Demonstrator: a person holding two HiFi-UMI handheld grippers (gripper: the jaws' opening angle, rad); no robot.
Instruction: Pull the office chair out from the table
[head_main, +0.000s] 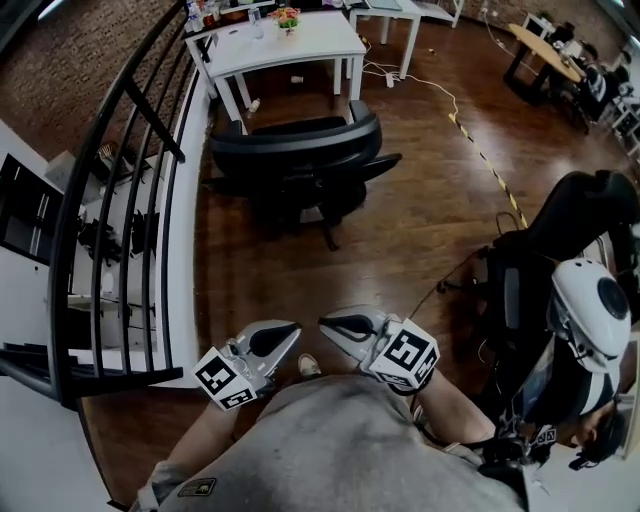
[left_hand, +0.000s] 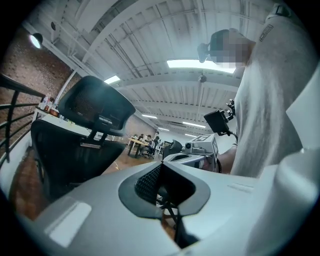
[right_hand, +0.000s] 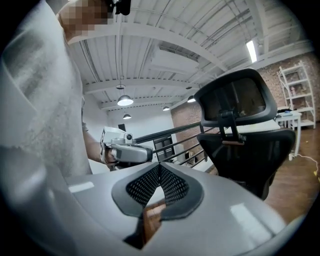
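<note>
The black office chair stands on the wooden floor, a little way out from the white table at the top of the head view. Both grippers are low and close to my body, well short of the chair. My left gripper is shut and empty, its tip pointing towards the right gripper, which is also shut and empty. The left gripper view has the chair at its left beyond its closed jaws. In the right gripper view the chair is at the right beyond its closed jaws.
A black metal railing runs along the left over a drop to a lower level. Another dark chair with gear and a white device stands at my right. Yellow-black tape and a cable cross the floor. A wooden table is far right.
</note>
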